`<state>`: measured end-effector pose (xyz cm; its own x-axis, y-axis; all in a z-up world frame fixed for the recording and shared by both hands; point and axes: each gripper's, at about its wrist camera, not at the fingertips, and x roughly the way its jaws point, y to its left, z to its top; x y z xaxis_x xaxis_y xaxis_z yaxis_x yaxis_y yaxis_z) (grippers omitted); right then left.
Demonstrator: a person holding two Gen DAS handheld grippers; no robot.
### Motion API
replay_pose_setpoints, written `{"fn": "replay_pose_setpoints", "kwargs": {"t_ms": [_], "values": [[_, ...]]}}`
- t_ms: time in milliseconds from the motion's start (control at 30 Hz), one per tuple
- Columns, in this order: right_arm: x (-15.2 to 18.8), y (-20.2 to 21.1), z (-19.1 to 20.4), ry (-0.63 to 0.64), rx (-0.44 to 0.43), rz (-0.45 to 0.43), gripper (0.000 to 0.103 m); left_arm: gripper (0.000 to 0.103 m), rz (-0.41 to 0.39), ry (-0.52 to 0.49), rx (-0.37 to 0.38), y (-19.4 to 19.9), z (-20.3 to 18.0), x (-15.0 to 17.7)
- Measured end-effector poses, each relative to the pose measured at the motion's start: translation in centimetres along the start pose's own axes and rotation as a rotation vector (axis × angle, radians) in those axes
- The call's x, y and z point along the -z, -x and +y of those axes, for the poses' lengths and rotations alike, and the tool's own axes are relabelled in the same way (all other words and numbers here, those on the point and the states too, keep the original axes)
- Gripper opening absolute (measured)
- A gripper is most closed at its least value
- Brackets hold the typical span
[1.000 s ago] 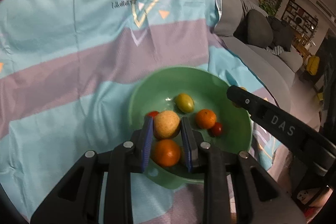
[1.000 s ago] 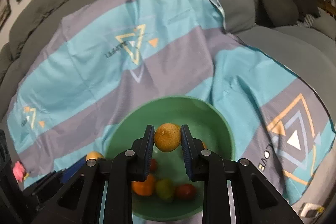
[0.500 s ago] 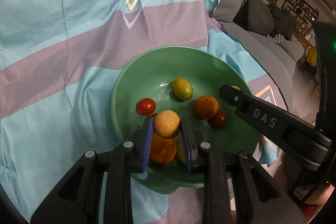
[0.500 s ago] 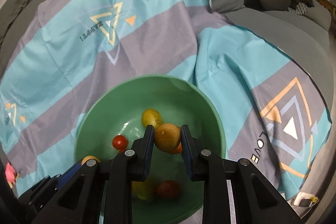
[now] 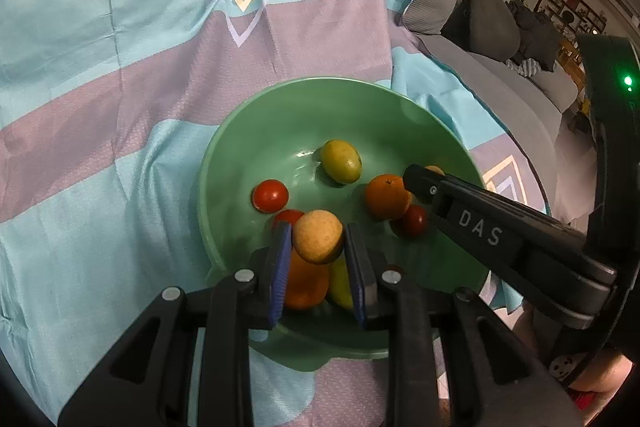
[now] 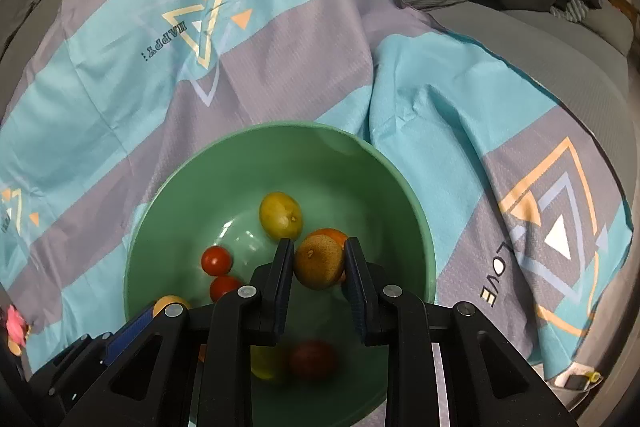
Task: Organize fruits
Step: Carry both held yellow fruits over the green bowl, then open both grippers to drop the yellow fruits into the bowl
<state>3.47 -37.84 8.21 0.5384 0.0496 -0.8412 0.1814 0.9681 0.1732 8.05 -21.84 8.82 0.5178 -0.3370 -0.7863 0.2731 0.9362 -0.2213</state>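
a striped teal-and-mauve cloth (image 6: 304, 39) covers a grey sofa (image 6: 516, 27), printed with triangles and the words "happy" and "love". dark cushions (image 5: 486, 17) sit further along the seat, and shelves (image 5: 568, 1) show dimly in the room behind. a small pink thing (image 6: 14, 323) lies at the cloth's left edge in the right wrist view (too blurred to name).

a green bowl (image 5: 248, 131) rests on the cloth, and both tools hang over it. the right gripper (image 6: 318, 261) reaches in from the bowl's right side, its black arm crossing part of the rim and hiding some fruit in the left wrist view. the left gripper (image 5: 318, 241) covers the near fruit in its own view.

each gripper's jaws are clamped on a small round tan fruit: the left fruit (image 5: 318, 237) is pale and speckled, the right fruit (image 6: 320, 261) is duller, with a dimpled stem end. both are held over the bowl's inside, clear of its floor.

loose in the bowl: one yellow-green lemon (image 5: 341, 161), glossy and oval; two oranges, a far orange (image 5: 387, 195) and a near orange (image 5: 306, 283) under the left jaws; three red tomatoes, tomato one (image 5: 270, 195), tomato two (image 5: 289, 217) and tomato three (image 5: 414, 221); and a yellow fruit (image 5: 339, 283) half hidden beside the near orange.
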Motion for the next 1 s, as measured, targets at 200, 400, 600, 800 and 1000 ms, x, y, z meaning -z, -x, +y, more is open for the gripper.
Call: {"fn": "replay_pose_setpoints", "kwargs": {"t_ms": [200, 400, 600, 800, 1000], "values": [[0.0, -0.2, 0.1, 0.005, 0.006, 0.008, 0.028, 0.026, 0.003, 0.002, 0.001, -0.1, -0.1, 0.0], [0.0, -0.2, 0.1, 0.003, 0.012, 0.009, 0.028, 0.026, 0.007, 0.009, 0.004, -0.1, -0.1, 0.0], [0.2, -0.1, -0.1, -0.005, 0.014, 0.007, 0.028, 0.026, 0.006, 0.005, 0.007, 0.0, -0.2, 0.1], [0.1, 0.3, -0.3, -0.019, -0.003, -0.006, 0.031, 0.027, 0.007, 0.006, 0.01, 0.5, -0.1, -0.1], [0.0, 1.9, -0.3, -0.022, -0.039, -0.068, 0.044, 0.075, -0.061, -0.001, -0.021, 2.5, -0.2, -0.4]]}}
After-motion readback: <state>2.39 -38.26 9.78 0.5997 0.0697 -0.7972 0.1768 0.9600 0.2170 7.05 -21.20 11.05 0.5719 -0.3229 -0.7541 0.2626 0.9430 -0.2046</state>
